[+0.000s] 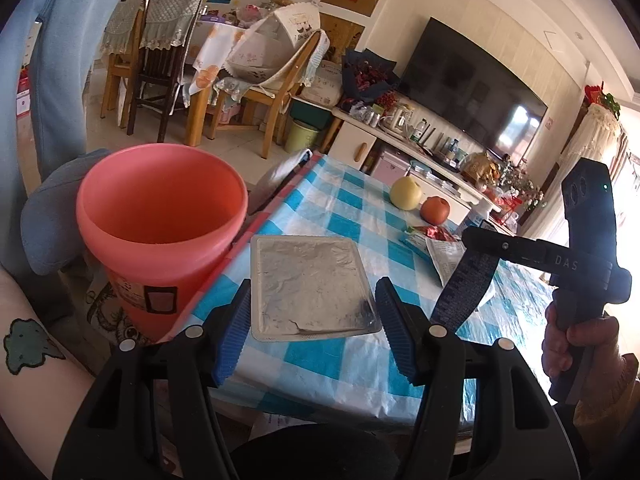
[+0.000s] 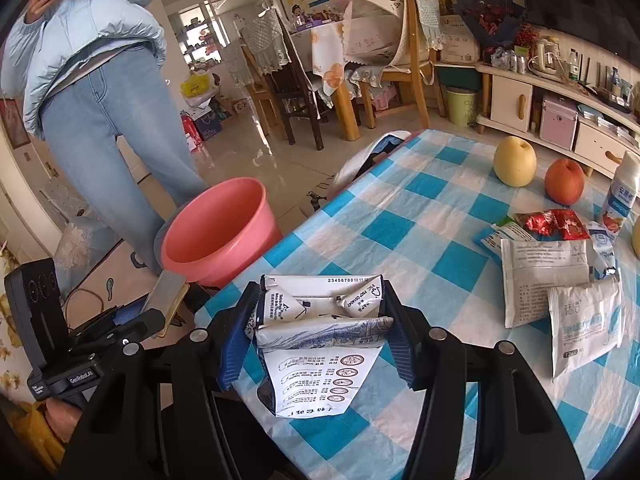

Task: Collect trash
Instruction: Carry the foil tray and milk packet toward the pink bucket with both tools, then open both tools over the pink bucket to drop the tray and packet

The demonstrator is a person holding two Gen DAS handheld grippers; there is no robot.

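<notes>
Left gripper (image 1: 312, 316) clamped on silver foil pack (image 1: 310, 284), just beside pink bucket (image 1: 160, 216) rim. Right gripper (image 2: 316, 320) clamped on flattened milk carton (image 2: 320, 320), over checked table (image 2: 420, 216) edge, bucket near, beyond table edge.
</notes>
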